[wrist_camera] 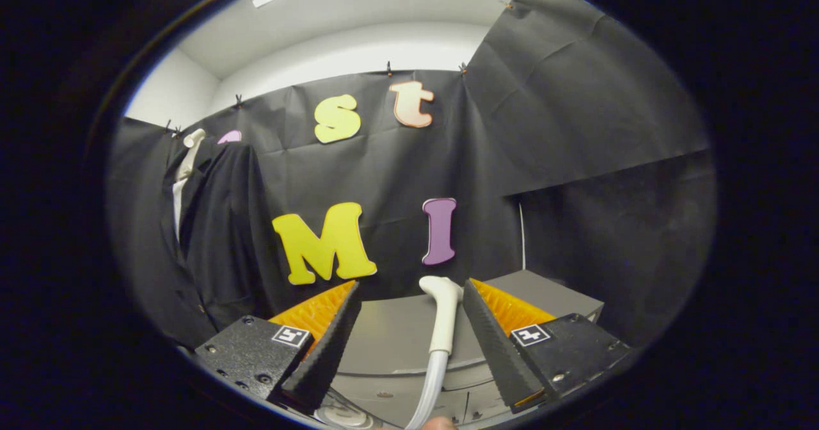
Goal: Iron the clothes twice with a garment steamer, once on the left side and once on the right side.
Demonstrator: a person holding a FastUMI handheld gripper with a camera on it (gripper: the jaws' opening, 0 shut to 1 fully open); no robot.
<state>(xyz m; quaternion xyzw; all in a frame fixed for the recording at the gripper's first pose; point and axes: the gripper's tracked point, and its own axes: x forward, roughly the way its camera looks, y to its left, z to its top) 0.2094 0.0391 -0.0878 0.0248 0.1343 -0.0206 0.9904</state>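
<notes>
A white garment steamer head (pixel 443 315) stands upright on its pale hose (pixel 425 385), between my fingers and close to the right one. My gripper (pixel 411 287) is open, with a wide gap between the left finger and the steamer; whether the right finger touches it I cannot tell. A dark jacket (pixel 217 238) hangs on a white hanger (pixel 190 151) against the booth wall, well to the left of and beyond my left finger.
A grey unit (pixel 397 334) with a flat top lies under and just ahead of the fingers, its right corner (pixel 563 299) reaching past the right finger. Black cloth walls close the booth behind and to the right. A person's fingertip (pixel 440 423) shows beside the hose.
</notes>
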